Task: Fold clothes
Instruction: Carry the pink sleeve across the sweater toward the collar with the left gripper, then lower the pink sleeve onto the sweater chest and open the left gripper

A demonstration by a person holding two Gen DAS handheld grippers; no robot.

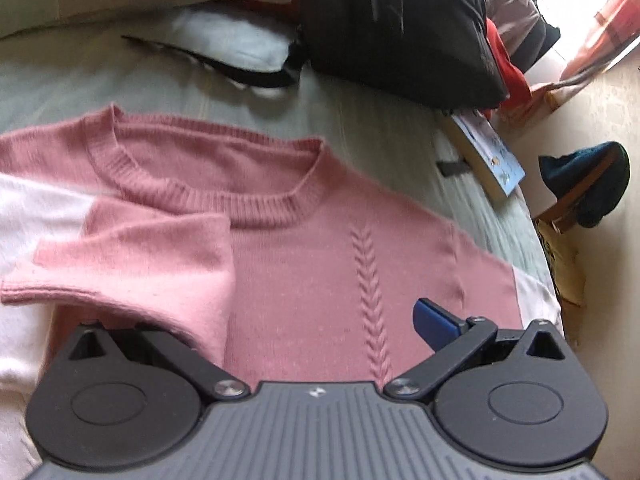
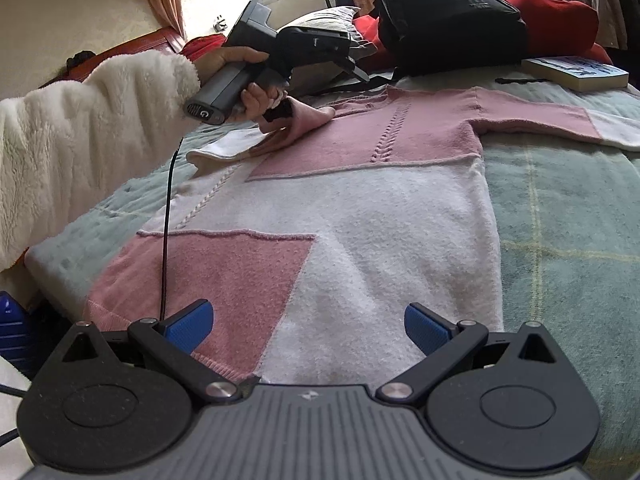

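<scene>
A pink and white knitted sweater (image 2: 360, 200) is being spread front-up across a pale green checked bedcover (image 2: 560, 220), its hem lying nearest the right wrist camera and its ribbed neckline (image 1: 208, 192) toward the far end of the bed. A raised braid pattern (image 1: 368, 280) is running down the middle of the chest. One sleeve (image 2: 560, 120) is being left stretched out flat to the right in the right wrist view, its cuff end white. The other sleeve (image 1: 132, 264) is being folded across the chest on the left side of the left wrist view.

That folded sleeve is being lifted a little off the sweater at the left gripper (image 2: 280, 110), which is being held in a person's hand (image 2: 256, 98) below a fluffy white cuff (image 2: 100, 120). From the left wrist view only one blue fingertip (image 1: 436, 320) is being shown, spread far out to the right, while the other is being covered by the pink cloth; whether the cloth is being pinched cannot be told.

The right gripper (image 2: 308, 326) is being held low over the hem, its blue fingers (image 2: 188, 326) being kept wide apart with nothing between them.

Beyond the neckline a black bag (image 2: 452, 16) and red cloth (image 2: 556, 12) are being seen, with a book (image 2: 576, 72) lying just beside the outstretched sleeve.
</scene>
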